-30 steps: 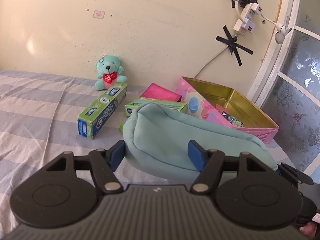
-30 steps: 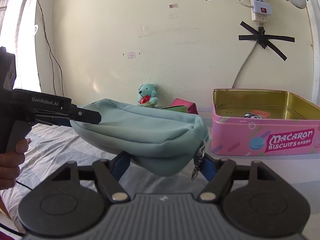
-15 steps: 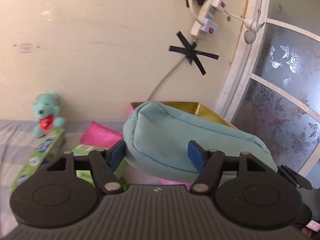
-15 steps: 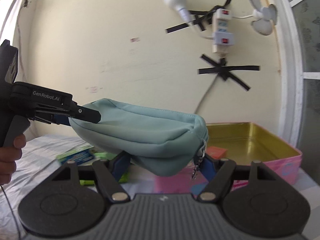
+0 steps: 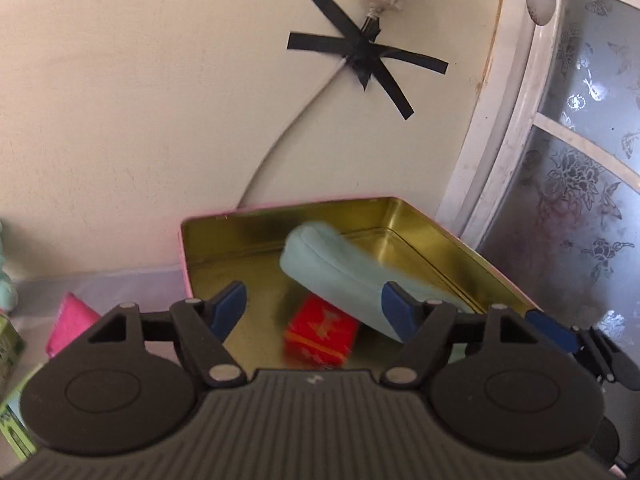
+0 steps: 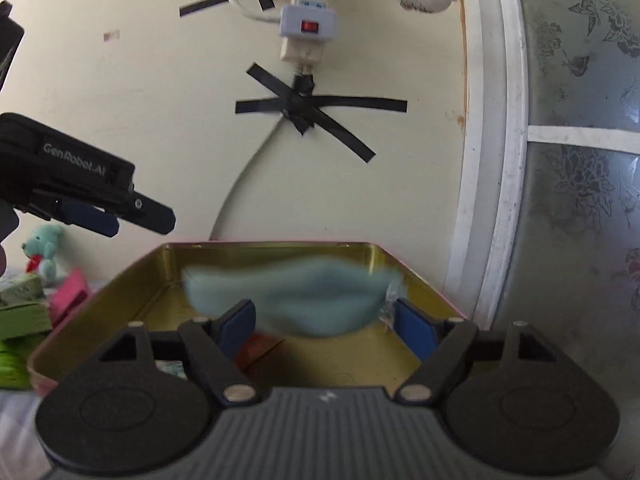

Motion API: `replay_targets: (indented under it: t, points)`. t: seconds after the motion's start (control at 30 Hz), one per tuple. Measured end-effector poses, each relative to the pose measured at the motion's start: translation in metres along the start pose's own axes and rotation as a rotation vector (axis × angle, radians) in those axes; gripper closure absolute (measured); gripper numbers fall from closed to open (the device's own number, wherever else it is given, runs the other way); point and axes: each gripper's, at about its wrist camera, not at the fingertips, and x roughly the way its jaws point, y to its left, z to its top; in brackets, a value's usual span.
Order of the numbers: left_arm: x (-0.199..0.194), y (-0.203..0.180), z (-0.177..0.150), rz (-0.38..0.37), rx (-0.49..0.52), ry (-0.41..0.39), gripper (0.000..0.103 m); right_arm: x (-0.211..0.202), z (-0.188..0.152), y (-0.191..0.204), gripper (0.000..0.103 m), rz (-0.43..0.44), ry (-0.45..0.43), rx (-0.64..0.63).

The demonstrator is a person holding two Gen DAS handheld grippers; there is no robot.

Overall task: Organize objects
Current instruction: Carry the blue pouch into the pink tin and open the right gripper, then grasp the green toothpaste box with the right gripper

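Note:
A light teal pouch [image 5: 340, 270] is inside the open pink tin [image 5: 208, 256] with the gold lining, blurred by motion, its one end over a red packet [image 5: 320, 330]. In the right wrist view the pouch [image 6: 296, 292] is a blur between and beyond my fingers, above the tin [image 6: 132, 280]. My left gripper [image 5: 314, 306] is open, with the pouch beyond its right finger. My right gripper [image 6: 326, 326] is open over the tin's near side. The left gripper also shows in the right wrist view [image 6: 120, 212], open and empty.
A teal teddy bear [image 6: 42, 248], a pink box [image 6: 68, 294] and green toothpaste boxes [image 6: 20, 312] lie left of the tin on the bed. A wall with a taped cable and power strip [image 6: 308, 24] stands behind. A frosted window [image 5: 580, 184] is at the right.
Both grippers carried the pouch right, over the tin, then opened. The pouch has dropped out of them into the tin and is still moving.

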Motion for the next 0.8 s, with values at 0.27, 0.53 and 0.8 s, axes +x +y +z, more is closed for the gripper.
replay_targets:
  t: [0.27,0.53,0.8]
  points:
    - [-0.027,0.001,-0.021,0.039,0.031,0.010,0.027,-0.022,-0.008,0.005,0.025,0.054,-0.037,0.024]
    - [-0.068,-0.006,-0.048,0.104,0.079,0.025,0.027,-0.067,-0.009,0.015,0.025,0.084,-0.068,0.090]
    - [-0.111,0.007,-0.077,0.147,0.069,0.025,0.027,-0.113,-0.016,0.034,0.025,0.131,-0.066,0.164]
